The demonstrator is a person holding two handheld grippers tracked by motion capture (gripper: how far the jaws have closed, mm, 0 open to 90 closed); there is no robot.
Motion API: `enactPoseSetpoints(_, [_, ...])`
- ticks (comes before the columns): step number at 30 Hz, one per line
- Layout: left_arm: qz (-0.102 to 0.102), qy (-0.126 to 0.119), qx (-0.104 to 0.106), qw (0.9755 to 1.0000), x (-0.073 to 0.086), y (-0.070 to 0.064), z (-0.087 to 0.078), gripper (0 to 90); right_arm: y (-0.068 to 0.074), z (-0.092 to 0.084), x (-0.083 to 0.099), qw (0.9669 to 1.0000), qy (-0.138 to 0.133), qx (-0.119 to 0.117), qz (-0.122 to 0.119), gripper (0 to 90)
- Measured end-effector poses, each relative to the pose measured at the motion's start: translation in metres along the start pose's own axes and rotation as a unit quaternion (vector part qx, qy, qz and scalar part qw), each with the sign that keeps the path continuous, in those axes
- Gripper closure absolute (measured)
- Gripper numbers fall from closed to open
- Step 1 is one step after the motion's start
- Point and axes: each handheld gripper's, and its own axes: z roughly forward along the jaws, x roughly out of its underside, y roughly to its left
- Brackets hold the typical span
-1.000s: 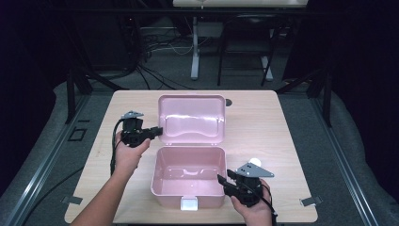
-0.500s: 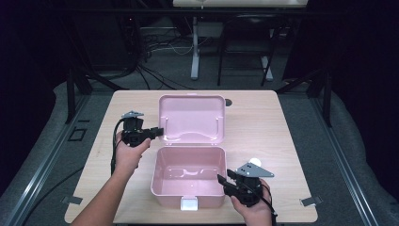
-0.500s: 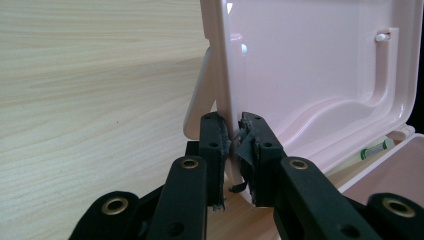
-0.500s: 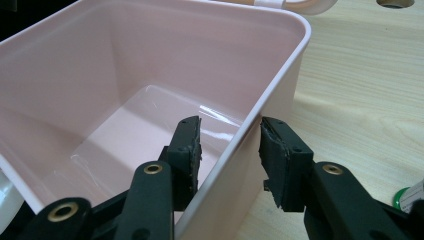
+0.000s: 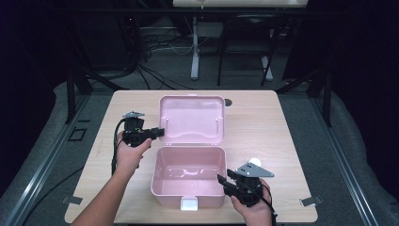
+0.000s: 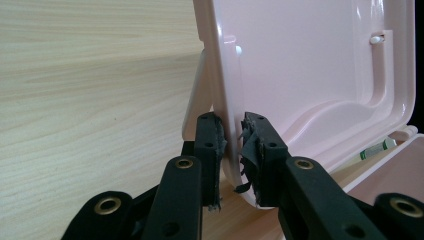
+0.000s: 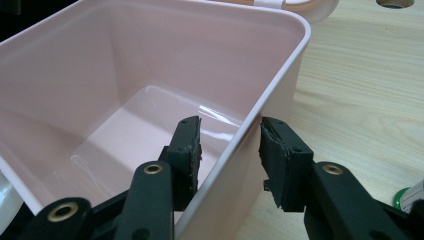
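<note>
High view: left claw (image 5: 159, 133) (just opening) straddles lid (image 5: 193, 117); right claw (image 5: 223, 181) brackets box wall (image 5: 223, 167), unpressed.

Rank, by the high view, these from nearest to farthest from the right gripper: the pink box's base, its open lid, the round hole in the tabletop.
1. The base: its right wall stands between the right gripper's jaws.
2. The open lid: behind the base, leaning back towards the table's far side.
3. The round hole: past the lid's far right corner, near the far edge.

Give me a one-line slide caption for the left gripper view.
Left gripper with its jaws astride the edge of the open pink box lid, just loosening, above the wooden table.
</note>
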Motion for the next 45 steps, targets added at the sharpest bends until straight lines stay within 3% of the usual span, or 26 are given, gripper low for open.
enactPoseSetpoints(18, [-0.021,-0.006,0.017,0.9996,0.005,0.005,0.004,74.3,0.0,0.0,0.0,1.0,0.0,-0.001,0.001,60.1])
enactPoseSetpoints(45, [-0.032,0.007,0.019,0.9993,0.011,0.006,0.011,65.7,0.0,0.0,0.001,1.0,-0.002,-0.001,0.0,60.4])
